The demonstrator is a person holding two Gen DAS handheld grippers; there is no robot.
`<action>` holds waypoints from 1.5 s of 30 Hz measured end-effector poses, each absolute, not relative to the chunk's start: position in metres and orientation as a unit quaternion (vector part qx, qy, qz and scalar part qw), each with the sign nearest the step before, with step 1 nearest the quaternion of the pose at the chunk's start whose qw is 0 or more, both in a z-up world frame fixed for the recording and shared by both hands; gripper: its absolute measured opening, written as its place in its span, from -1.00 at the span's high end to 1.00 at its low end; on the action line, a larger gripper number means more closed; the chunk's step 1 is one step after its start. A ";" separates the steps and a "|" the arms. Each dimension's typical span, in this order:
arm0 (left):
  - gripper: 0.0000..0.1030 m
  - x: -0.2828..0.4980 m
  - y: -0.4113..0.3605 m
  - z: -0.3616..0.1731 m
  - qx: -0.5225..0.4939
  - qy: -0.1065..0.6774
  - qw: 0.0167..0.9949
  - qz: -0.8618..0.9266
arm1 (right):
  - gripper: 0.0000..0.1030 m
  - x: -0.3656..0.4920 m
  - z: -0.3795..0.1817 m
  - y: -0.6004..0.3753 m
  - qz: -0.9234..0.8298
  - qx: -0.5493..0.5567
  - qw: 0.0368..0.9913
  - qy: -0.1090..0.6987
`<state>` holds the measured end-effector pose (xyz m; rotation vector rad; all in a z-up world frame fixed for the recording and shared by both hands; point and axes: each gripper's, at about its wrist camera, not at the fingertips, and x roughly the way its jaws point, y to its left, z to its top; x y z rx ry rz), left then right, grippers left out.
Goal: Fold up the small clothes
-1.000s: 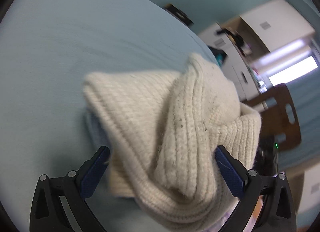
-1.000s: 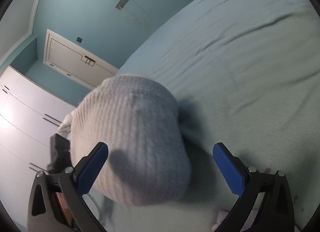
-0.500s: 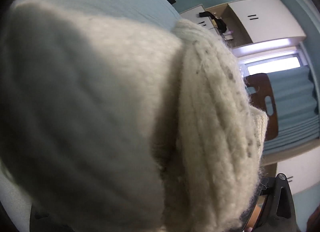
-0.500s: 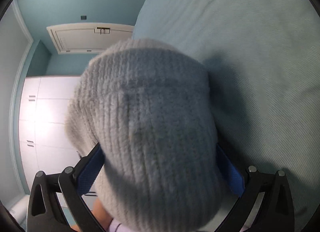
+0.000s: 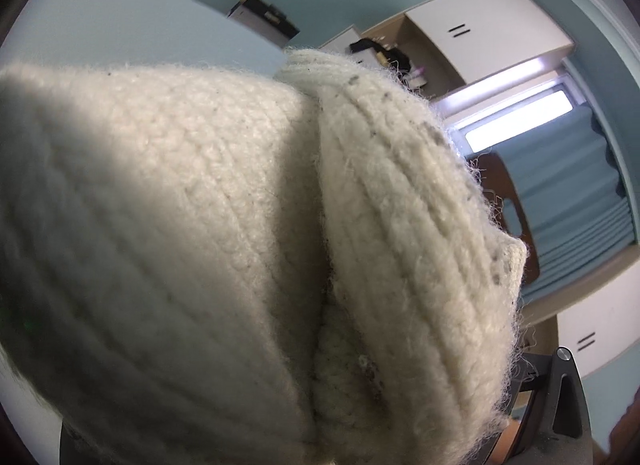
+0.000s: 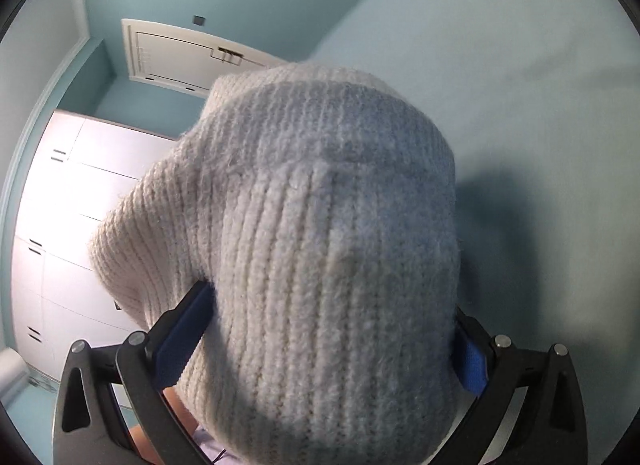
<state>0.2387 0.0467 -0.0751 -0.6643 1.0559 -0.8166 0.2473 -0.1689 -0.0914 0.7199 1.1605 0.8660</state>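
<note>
A cream ribbed knit hat fills the left wrist view, bunched close to the lens and hiding the left gripper's fingertips; only part of its right black arm shows. In the right wrist view the same hat lies between the blue pads of the right gripper. The jaws stand wide apart with the hat filling the gap. The hat is lifted above the light blue bed.
The bed stretches behind the hat. White wardrobes and a white door stand at the left of the right view. A wooden chair, blue curtains, white cabinets and a dark box lie beyond.
The hat has risen off the bed and come close to both cameras. It now covers the left gripper's fingers and fills the gap between the right gripper's pads.
</note>
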 end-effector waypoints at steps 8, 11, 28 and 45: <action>-1.00 0.354 0.035 -0.093 -0.357 0.476 0.722 -0.352 | -0.97 0.360 -0.064 -0.187 0.351 0.294 0.734 0.502; -1.00 0.380 0.029 -0.134 -0.372 0.527 0.694 -0.321 | -0.96 0.391 -0.100 -0.195 0.324 0.293 0.727 0.529; -1.00 0.284 0.047 0.024 -0.107 0.441 0.882 -0.130 | -0.98 0.332 -0.031 -0.201 0.125 0.153 0.878 0.436; -1.00 0.330 -0.031 -0.043 0.005 0.381 0.924 -0.008 | -0.97 0.303 -0.065 -0.152 0.054 0.016 0.925 0.377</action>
